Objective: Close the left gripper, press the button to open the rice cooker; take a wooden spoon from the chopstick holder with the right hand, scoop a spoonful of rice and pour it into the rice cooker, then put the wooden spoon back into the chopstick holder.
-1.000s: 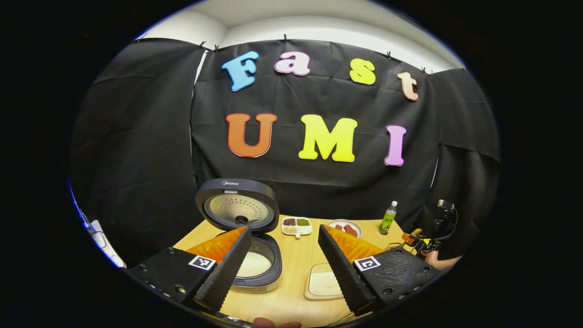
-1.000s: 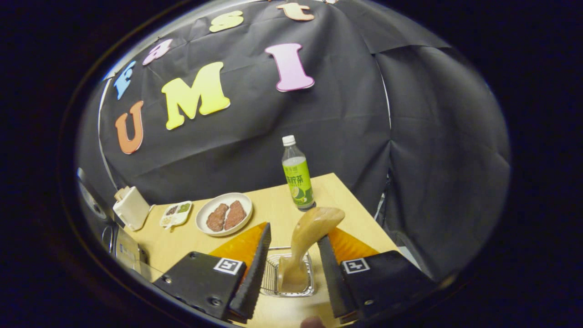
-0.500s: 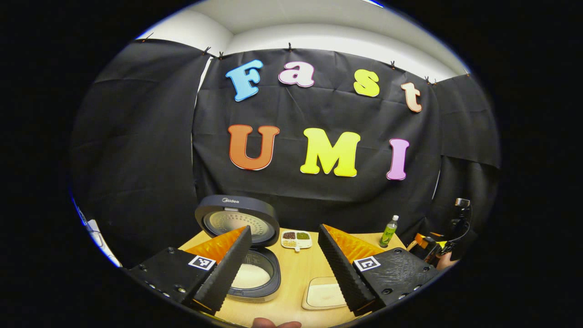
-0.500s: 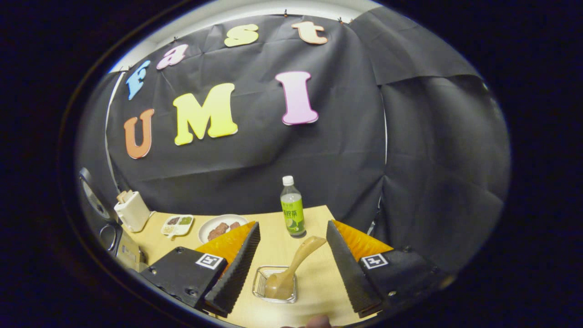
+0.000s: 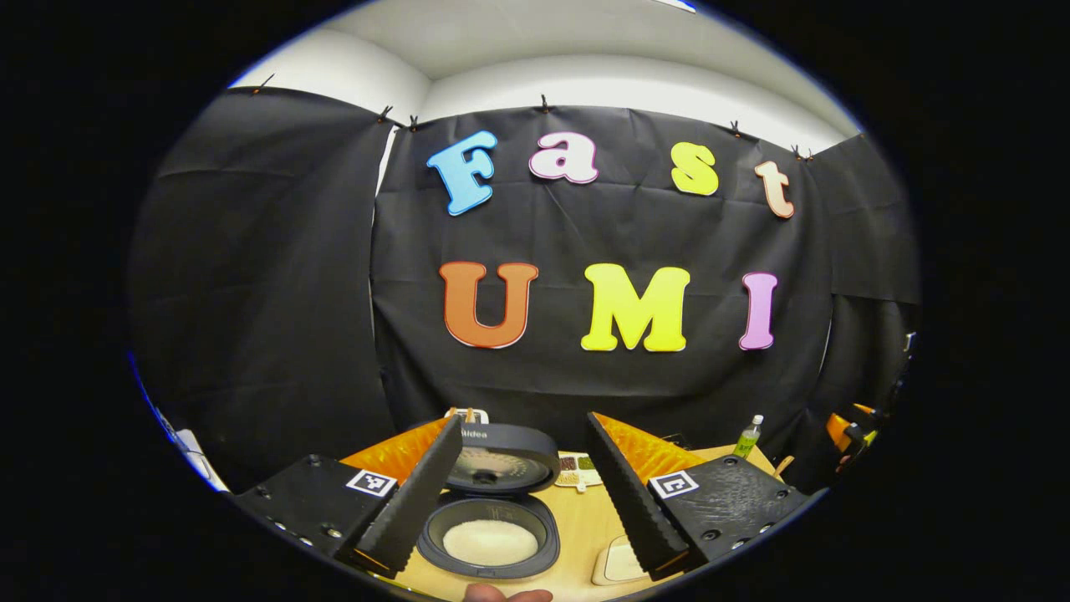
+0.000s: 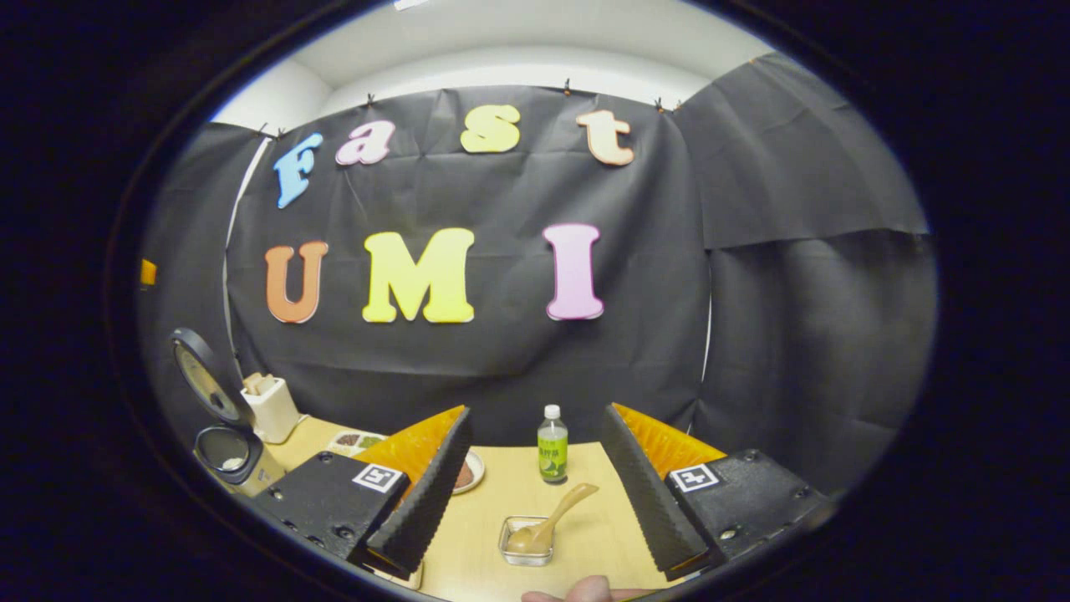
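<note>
Final step, judged complete: the wooden spoon [image 6: 547, 522] is seen resting in the chopstick holder [image 6: 527, 543] at lower centre of the right gripper view, on the desk [image 6: 585, 502]. Both the right gripper [image 6: 535, 502] and left gripper [image 5: 522, 493] are spread and empty (rice cooker [image 5: 489, 535] lid up, rice inside, lower centre of the left gripper view). Only withdrawal is judged to be called for.

One rice cooker [image 5: 489, 535], lower centre of the left gripper view, lid up. One wooden spoon [image 6: 547, 522], bottom centre of the right gripper view, in one chopstick holder [image 6: 525, 553]. One green bottle [image 6: 552, 446] behind it. One plate [image 6: 470, 473], mostly hidden. One divided dish [image 5: 577, 470], perhaps three compartments. One white box [image 6: 270, 407], left.
</note>
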